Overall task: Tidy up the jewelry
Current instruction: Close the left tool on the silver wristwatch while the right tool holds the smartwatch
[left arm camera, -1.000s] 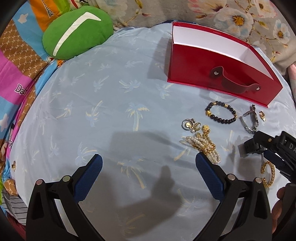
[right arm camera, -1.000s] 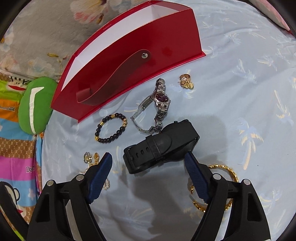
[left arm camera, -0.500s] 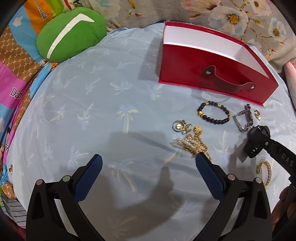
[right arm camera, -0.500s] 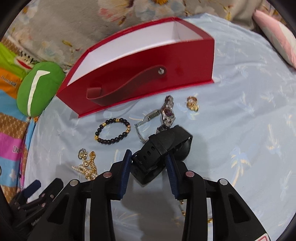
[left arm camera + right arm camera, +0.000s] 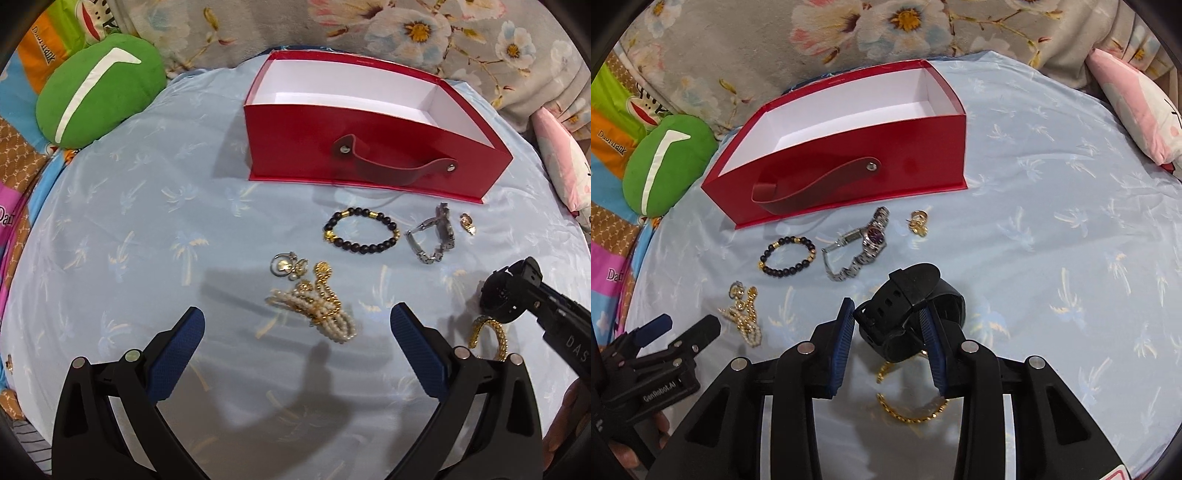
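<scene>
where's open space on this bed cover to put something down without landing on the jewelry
The red box shows a bare white floor. Left of the pearl bracelet the blue cover is bare up to the green cushion; so is it right of the gold earrings. The strip before the box is crowded.

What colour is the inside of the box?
White, inside the red box; clearest in the left wrist view.
</scene>
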### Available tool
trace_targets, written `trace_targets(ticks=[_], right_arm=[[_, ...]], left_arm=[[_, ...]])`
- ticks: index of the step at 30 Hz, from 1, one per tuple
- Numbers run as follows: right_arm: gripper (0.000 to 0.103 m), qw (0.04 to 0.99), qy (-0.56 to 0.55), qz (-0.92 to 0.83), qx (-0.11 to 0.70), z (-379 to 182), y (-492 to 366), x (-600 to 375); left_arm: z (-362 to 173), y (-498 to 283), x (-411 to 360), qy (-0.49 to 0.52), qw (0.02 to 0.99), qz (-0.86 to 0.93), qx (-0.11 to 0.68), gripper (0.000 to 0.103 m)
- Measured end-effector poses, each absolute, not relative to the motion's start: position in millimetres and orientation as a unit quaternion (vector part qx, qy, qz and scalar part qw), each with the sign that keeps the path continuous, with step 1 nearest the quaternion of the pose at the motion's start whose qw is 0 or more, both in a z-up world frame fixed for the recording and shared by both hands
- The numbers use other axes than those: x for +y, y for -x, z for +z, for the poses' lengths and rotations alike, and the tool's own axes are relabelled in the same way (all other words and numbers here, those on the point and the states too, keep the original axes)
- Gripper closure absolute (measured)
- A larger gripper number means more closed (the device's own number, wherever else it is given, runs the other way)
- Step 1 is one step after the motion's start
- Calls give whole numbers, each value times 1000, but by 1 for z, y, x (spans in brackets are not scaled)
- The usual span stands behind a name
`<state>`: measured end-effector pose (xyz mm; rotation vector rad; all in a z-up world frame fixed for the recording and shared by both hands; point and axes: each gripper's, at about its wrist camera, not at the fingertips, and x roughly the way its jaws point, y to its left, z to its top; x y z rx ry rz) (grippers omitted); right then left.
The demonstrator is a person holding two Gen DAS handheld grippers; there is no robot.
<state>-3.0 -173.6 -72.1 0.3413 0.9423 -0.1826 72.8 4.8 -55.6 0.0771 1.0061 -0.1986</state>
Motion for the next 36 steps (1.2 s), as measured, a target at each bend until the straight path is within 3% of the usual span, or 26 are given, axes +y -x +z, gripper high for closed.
trace_targets(ticks=[23,27,35,36], right_arm=[[68,866,-185,-136,443,-70,32,-226],[68,863,-192,-150,443,-71,36,-239],[67,861,-199,-151,442,-73,37,-246],[67,861,-199,-151,442,-72,36,-247]], left_arm=[[-67,-108,-135,-94,840,-250,472,9],[-83,-119,-155,-105,823,-262,493,20],[-104,-123,-166,-116,812,-261,509,63],[-104,-123,-167,-115,812,-263,509,73]])
